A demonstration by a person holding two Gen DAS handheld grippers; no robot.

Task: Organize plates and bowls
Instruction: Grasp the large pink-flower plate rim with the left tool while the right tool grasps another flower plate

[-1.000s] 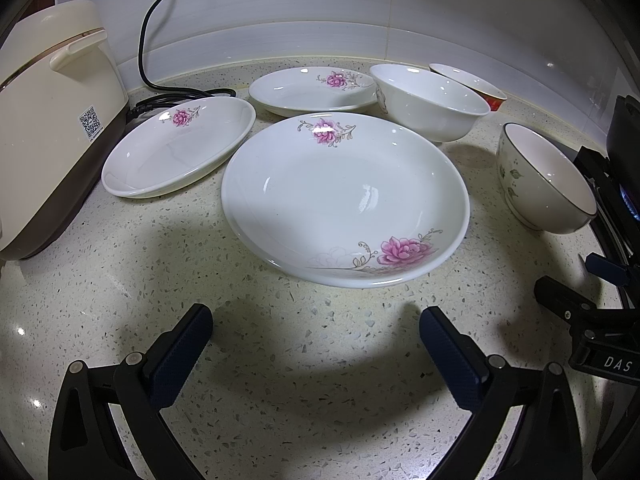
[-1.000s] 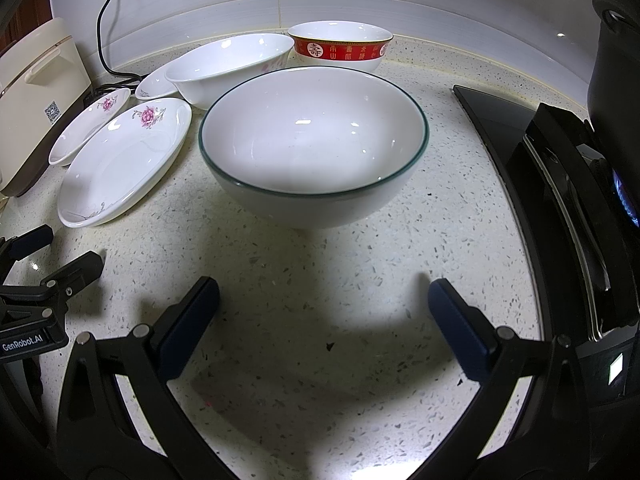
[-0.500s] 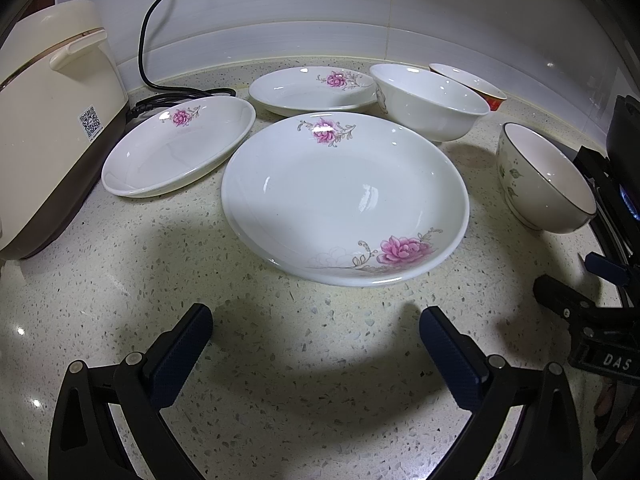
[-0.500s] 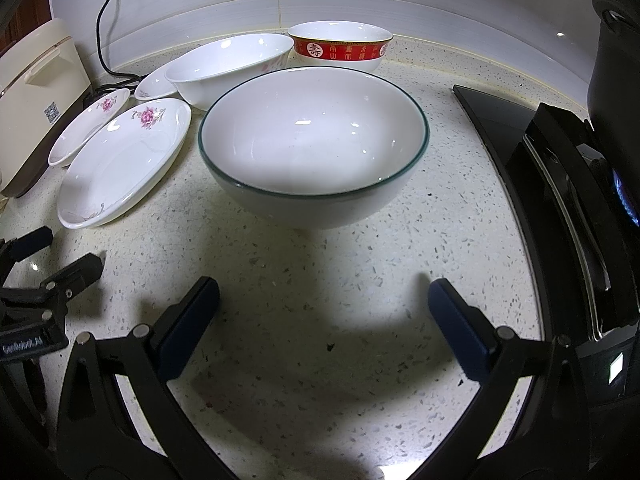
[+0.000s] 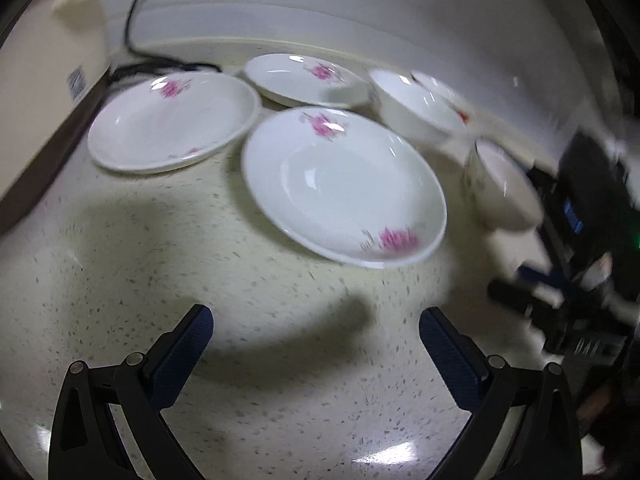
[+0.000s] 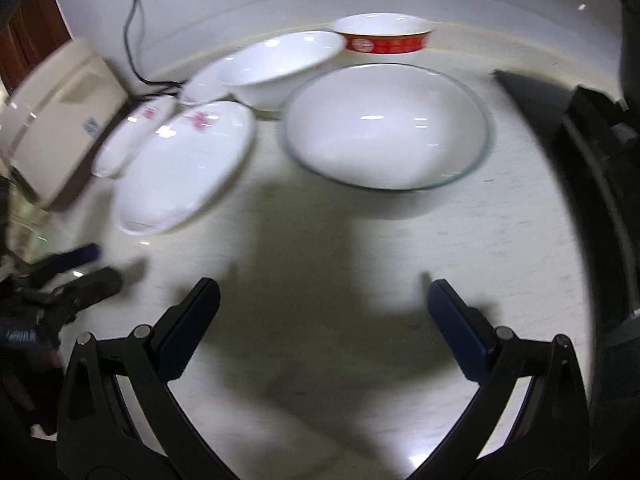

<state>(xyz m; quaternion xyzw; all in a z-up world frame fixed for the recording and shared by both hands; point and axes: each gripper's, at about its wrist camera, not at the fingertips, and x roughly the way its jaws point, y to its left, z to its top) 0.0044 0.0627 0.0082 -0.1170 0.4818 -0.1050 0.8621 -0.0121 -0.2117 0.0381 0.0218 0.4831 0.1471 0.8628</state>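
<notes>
Three white plates with pink flowers lie on the speckled counter: a large one, one to its left and one behind. A plain white bowl, a red-banded bowl and a green-rimmed bowl stand to the right. My left gripper is open and empty, short of the large plate. My right gripper is open and empty, short of the green-rimmed bowl. Both views are blurred.
A cream rice cooker with a black cord stands at the left by the wall. A black stove borders the counter on the right. The right gripper's body shows at the right of the left wrist view.
Both grippers have pulled back and lifted, and both views have swung so the dishes sit farther off. The jaws stay open. No dish has moved.
</notes>
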